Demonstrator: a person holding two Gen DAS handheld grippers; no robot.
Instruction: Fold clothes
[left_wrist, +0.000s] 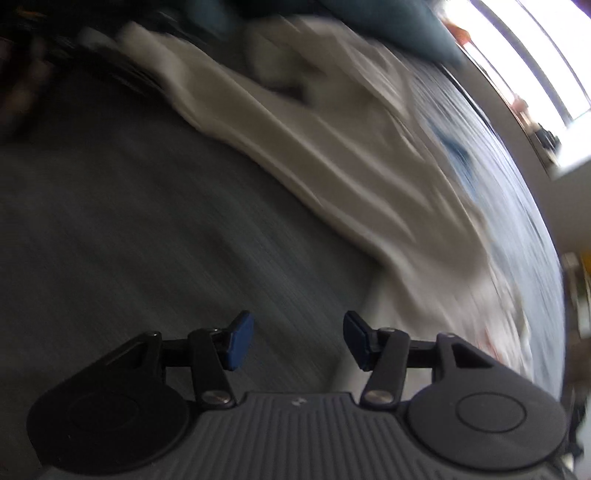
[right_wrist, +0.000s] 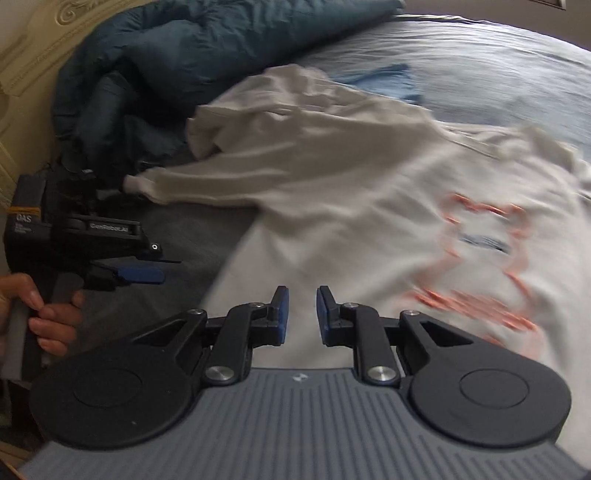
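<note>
A white long-sleeved shirt (right_wrist: 351, 206) with an orange and blue print (right_wrist: 491, 273) lies spread on the bed, one sleeve stretched towards the left. In the left wrist view the same shirt (left_wrist: 332, 155) runs diagonally, blurred. My right gripper (right_wrist: 302, 306) hovers over the shirt's lower edge, its blue pads a little apart with nothing between them. My left gripper (left_wrist: 297, 332) stands open and empty above dark grey fabric (left_wrist: 129, 221), beside the shirt's edge. The right wrist view shows the left gripper (right_wrist: 162, 267) at the left, held by a hand (right_wrist: 48, 317), near the sleeve cuff (right_wrist: 136, 182).
A teal duvet (right_wrist: 184, 48) is bunched at the back left against a cream carved headboard (right_wrist: 29, 55). A light blue sheet (right_wrist: 480, 66) covers the bed, with a small blue garment (right_wrist: 384, 77) behind the shirt. A bright window (left_wrist: 535, 74) is beyond the bed.
</note>
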